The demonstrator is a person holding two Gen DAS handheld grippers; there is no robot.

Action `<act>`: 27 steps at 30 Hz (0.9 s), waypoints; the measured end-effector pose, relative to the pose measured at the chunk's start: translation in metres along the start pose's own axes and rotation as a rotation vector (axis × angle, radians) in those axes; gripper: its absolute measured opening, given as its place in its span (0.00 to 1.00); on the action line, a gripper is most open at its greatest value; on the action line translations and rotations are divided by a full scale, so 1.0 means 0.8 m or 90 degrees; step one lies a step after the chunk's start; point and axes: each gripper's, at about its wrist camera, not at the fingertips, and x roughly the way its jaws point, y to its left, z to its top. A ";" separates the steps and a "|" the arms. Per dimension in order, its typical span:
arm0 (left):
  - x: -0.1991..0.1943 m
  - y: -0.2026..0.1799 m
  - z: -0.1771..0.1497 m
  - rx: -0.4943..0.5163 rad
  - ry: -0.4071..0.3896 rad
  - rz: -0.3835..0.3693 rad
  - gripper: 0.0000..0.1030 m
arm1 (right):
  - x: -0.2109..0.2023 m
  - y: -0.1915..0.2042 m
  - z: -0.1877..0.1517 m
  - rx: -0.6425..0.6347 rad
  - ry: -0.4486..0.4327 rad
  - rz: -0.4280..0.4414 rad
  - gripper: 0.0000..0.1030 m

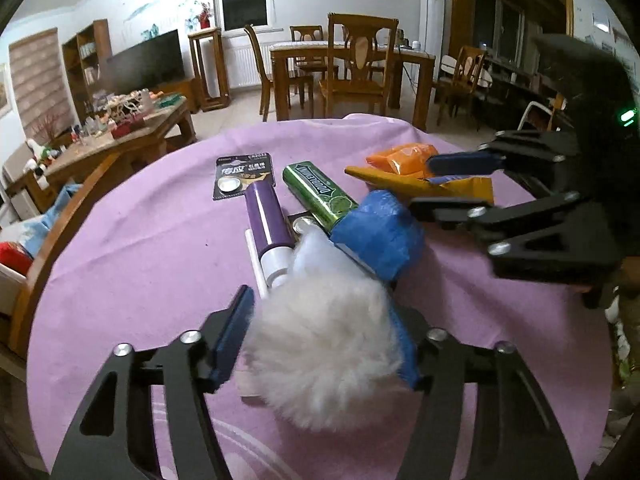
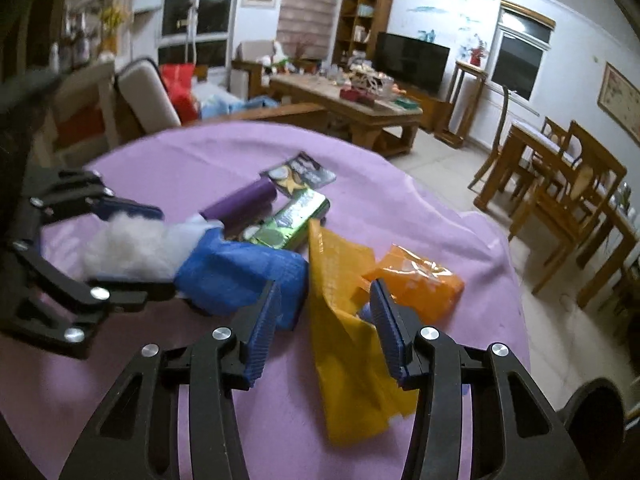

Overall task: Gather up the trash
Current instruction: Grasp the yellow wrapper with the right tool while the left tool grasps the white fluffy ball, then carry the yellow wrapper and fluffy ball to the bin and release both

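A pile of trash lies on the purple cloth (image 1: 140, 264). My left gripper (image 1: 320, 340) is shut on a white cotton wad (image 1: 324, 356), also in the right wrist view (image 2: 128, 248). Beyond it lie a blue crumpled bag (image 1: 380, 232) (image 2: 240, 276), a purple tube (image 1: 268, 216), a green gum pack (image 1: 320, 196) and a battery card (image 1: 244, 176). My right gripper (image 2: 324, 328) (image 1: 448, 184) is open around a yellow wrapper (image 2: 348, 344) (image 1: 400, 184), next to an orange packet (image 2: 416, 280) (image 1: 404, 156).
The round table's edge drops off at the far side and right. Beyond stand a cluttered coffee table (image 1: 120, 136), a TV (image 2: 412, 60), a dining table with chairs (image 1: 352, 64) and an armchair (image 2: 148, 100).
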 end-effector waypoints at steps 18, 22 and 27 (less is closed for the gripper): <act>-0.048 0.047 0.015 -0.135 -0.118 -0.039 0.39 | -0.126 -0.062 -0.008 0.257 -0.191 0.238 0.15; -0.076 0.036 0.027 -0.131 -0.154 -0.042 0.39 | -0.172 -0.104 -0.032 0.340 -0.249 0.268 0.15; -0.092 0.003 0.051 -0.093 -0.174 -0.056 0.39 | -0.220 -0.149 -0.059 0.383 -0.296 0.203 0.15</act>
